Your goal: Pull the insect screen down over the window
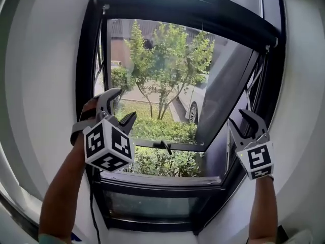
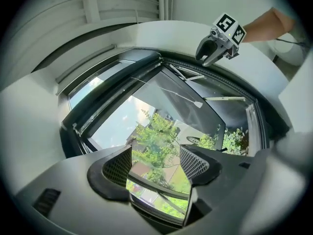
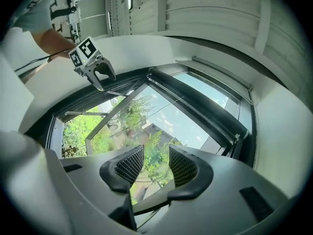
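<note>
The insect screen (image 1: pixel 193 14) is rolled up in a long dark housing along the top of the window frame (image 1: pixel 86 75). A thin pull cord (image 2: pixel 197 103) with a small tab at its end hangs from it. Below it the opening gives a plain view of green trees (image 1: pixel 162 65), and the grey-tinted sash (image 1: pixel 223 95) is swung outward on the right. Both tools are well below the housing, about halfway down the opening. The left gripper (image 1: pixel 127 102) is against the frame's left side and the right gripper (image 1: pixel 234 116) is by its right edge, so the whole width of the window lies between them. In its own view the left gripper's jaws stand wide apart with only glass and foliage between the ribbed pads (image 2: pixel 120 165). The right gripper's jaws are also parted, though less widely, and hold nothing. Both point upward toward the housing. The bare left forearm (image 1: pixel 66 187) rises from the lower left and the right forearm (image 1: pixel 261 207) rises nearly straight up.
</note>
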### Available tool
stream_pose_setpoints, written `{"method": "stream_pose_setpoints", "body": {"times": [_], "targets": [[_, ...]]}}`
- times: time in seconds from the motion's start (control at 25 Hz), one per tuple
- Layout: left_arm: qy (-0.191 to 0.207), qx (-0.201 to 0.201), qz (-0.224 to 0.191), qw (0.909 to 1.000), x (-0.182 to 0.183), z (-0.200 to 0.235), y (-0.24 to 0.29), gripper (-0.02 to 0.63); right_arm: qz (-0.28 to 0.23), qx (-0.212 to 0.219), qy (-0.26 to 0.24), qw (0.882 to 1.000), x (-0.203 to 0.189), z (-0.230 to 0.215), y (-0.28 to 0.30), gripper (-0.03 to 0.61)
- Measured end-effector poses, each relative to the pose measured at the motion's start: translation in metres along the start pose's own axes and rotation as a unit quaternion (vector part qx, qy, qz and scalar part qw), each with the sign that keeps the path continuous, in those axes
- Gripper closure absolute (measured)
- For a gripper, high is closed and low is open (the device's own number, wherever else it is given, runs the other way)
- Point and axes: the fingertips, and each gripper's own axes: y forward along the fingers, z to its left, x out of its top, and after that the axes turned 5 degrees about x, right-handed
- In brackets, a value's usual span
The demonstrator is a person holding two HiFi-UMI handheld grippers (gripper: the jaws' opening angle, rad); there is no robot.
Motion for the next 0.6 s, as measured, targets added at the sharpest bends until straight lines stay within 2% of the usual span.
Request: {"method": "stream_pose_setpoints", "body": {"times": [0.08,0.24,0.4,0.6], "targets": [[0.028,0.012,0.001,0.9995,0.001,0.018,0.018,0.304,0.0,-0.007,-0.02,1.0,0.014,-0.016,0.013,0.416],[0.087,0.034,0.011,0.9955,0.013,0.054,0.054,0.268,0.016,-0.02,-0.099,0.995,0.034,-0.056,0.035,0.374],[0.126,0.073,0.02,0.9891,0.038,0.102,0.078,0.25,0.026,-0.05,-0.137,0.989,0.037,-0.104,0.05,0.357],[0.185,0.139,0.069,0.9704,0.054,0.171,0.099,0.23,0.037,-0.077,-0.177,0.981,0.04,-0.158,0.078,0.344]]}}
